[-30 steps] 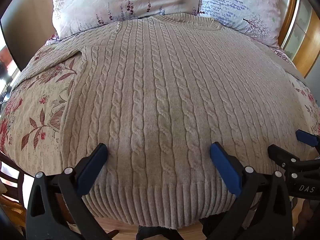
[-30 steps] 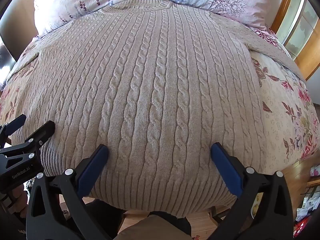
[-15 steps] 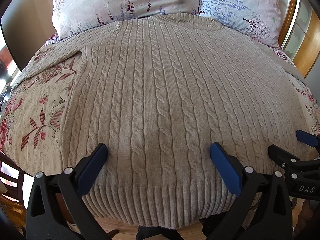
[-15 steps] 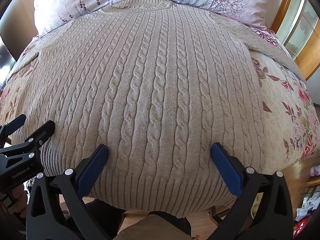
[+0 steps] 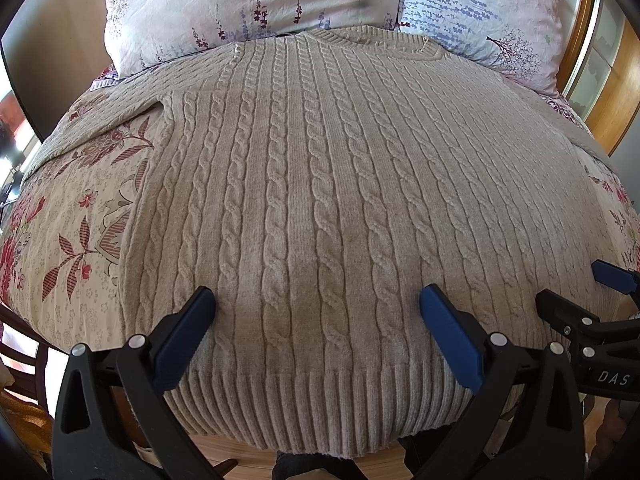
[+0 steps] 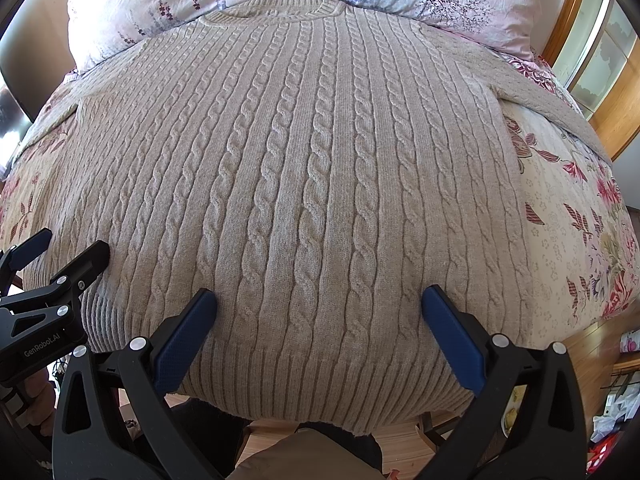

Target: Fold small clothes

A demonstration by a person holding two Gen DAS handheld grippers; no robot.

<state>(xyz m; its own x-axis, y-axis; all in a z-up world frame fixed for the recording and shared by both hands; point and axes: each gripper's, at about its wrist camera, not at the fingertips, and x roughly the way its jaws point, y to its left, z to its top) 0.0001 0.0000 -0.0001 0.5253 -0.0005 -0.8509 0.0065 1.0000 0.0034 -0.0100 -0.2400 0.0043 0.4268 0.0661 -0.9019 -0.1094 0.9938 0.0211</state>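
- beige cable-knit sweater (image 5: 320,200) spread flat, front up, on bed with floral bedspread (image 5: 68,240); collar toward two pillows (image 5: 248,4), ribbed hem (image 6: 304,384) at near bed edge
- left tongs (image 5: 316,304) spread wide, holding nothing, over left part of hem
- right tongs (image 6: 320,302) likewise gaping, nothing held, over right part of hem
- sleeves run out to both sides

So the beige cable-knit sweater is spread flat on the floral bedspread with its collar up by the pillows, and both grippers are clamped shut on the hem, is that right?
Not quite. The left gripper and right gripper are both open, jaws spread wide above the hem and holding nothing, as both wrist views show. The rest holds: the sweater lies flat on the floral bedspread, collar by the pillows.
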